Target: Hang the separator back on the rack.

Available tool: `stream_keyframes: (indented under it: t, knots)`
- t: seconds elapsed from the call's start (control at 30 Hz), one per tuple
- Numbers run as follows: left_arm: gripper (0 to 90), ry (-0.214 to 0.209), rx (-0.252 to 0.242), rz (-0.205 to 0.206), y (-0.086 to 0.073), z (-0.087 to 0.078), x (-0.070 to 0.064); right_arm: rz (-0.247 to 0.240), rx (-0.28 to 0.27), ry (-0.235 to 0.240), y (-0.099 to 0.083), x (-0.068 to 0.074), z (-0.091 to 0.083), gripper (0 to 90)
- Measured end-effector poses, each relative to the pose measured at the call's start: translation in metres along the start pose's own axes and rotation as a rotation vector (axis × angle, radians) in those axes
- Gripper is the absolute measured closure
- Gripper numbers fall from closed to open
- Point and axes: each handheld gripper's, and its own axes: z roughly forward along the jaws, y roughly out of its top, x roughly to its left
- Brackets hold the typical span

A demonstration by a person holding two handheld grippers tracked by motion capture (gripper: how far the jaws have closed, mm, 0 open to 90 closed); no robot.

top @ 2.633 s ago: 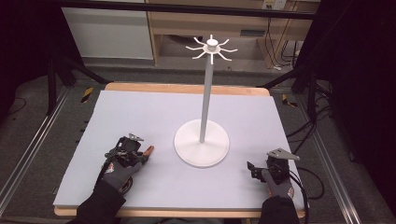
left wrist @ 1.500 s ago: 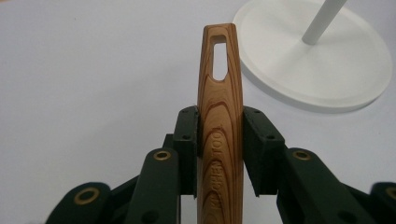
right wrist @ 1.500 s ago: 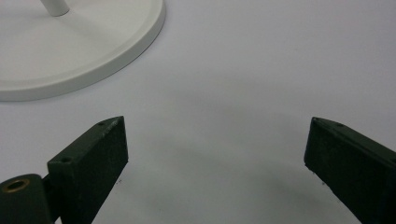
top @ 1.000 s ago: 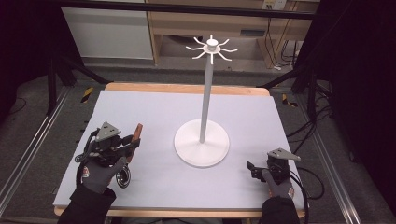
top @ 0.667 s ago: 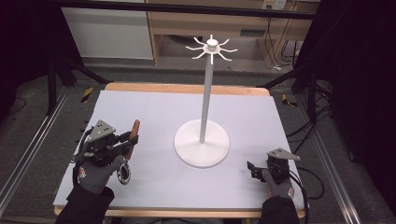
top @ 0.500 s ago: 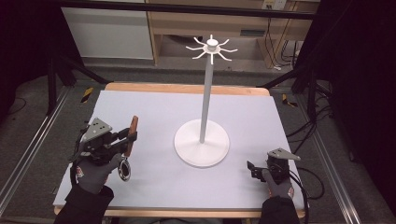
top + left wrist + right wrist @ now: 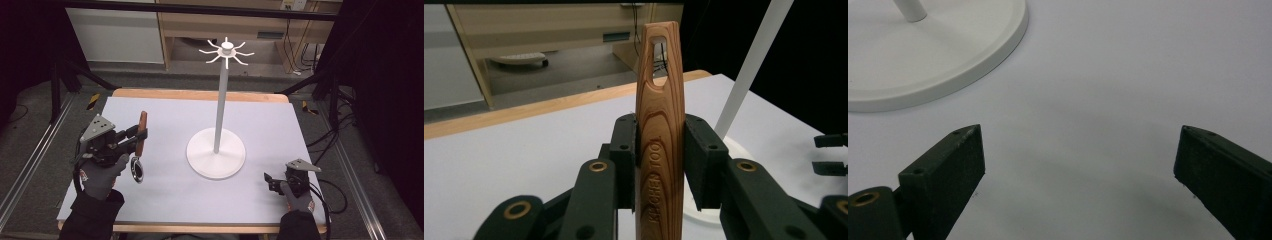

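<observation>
Left gripper (image 7: 131,139) clamped on spoon (image 7: 140,136) at mid-handle, now lifted off the table (image 7: 165,200) and tipped upright since 2.6 s ago, left of stand (image 7: 216,155). Handle hole up, bowl hanging down. Right gripper (image 7: 270,181) unchanged: released, jaws wide, idle right of stand. Looks ready for raising to the top hooks (image 7: 226,51).

I see a spoon (image 7: 139,145) with a reddish-brown wooden handle, streaked with darker grain, and a dark shiny bowl. Both claws, left (image 7: 659,160) and right (image 7: 1078,175), are black, with brass-coloured rivets. The stand (image 7: 216,152) is plain white, and the worktop (image 7: 165,195) pale lavender-grey with a light wooden edge.
</observation>
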Motion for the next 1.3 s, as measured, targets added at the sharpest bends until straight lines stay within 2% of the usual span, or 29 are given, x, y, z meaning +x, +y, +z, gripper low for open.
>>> stream_keyframes:
  t: [0.37,0.53,1.3]
  knots:
    - [68.3,-0.029,-0.051,0.012,0.027,0.004,-0.012,0.005,-0.002,0.006,0.000,0.000,-0.001,6.5]
    - [68.3,-0.044,-0.070,0.026,0.041,0.007,-0.022,0.004,-0.004,0.007,0.000,0.000,-0.001,6.5]
    - [68.4,-0.085,-0.142,0.061,0.076,0.009,-0.050,0.007,-0.006,0.009,0.000,0.000,0.000,6.4]
